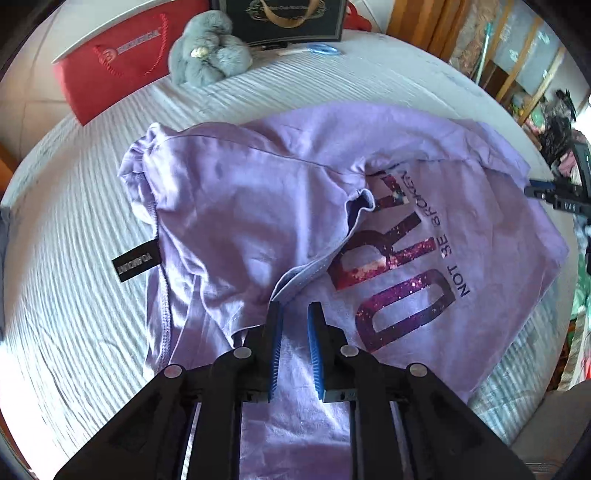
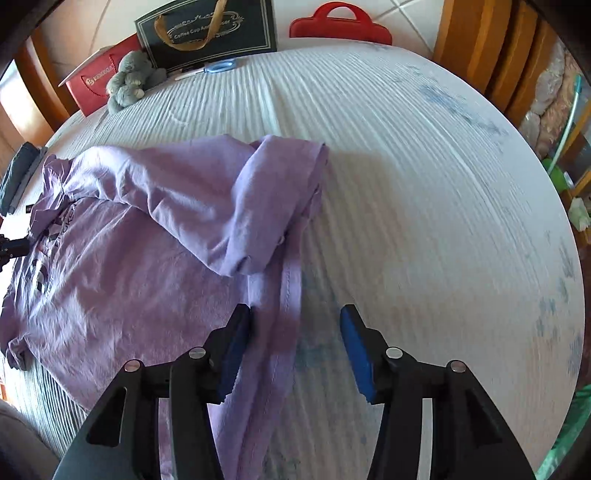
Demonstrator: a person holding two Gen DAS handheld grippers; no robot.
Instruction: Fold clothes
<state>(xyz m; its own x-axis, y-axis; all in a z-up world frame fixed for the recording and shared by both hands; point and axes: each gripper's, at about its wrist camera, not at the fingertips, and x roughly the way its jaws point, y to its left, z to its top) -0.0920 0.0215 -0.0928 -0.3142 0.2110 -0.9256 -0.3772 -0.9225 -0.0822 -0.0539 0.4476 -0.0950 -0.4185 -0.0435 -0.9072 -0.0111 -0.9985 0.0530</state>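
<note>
A lilac T-shirt (image 1: 229,206) with a glittery purple print (image 1: 399,280) lies on the white ribbed bed cover (image 1: 74,295). Its left side and sleeve are folded over the front. My left gripper (image 1: 295,308) hovers over the shirt beside that folded edge, its blue pads a narrow gap apart with no cloth pinched. In the right wrist view the T-shirt (image 2: 129,258) has its other sleeve bunched on top. My right gripper (image 2: 295,312) stands open above the shirt's side seam, which lies loose between the fingers. A black label (image 1: 135,264) sticks out on the left.
At the bed's far end are a red bag (image 1: 110,62), a grey plush toy (image 1: 207,51), a black gift bag (image 1: 284,18) and blue scissors (image 1: 323,48). Dark folded cloth (image 2: 18,177) lies at the left edge. Bare bed cover (image 2: 424,184) stretches to the right.
</note>
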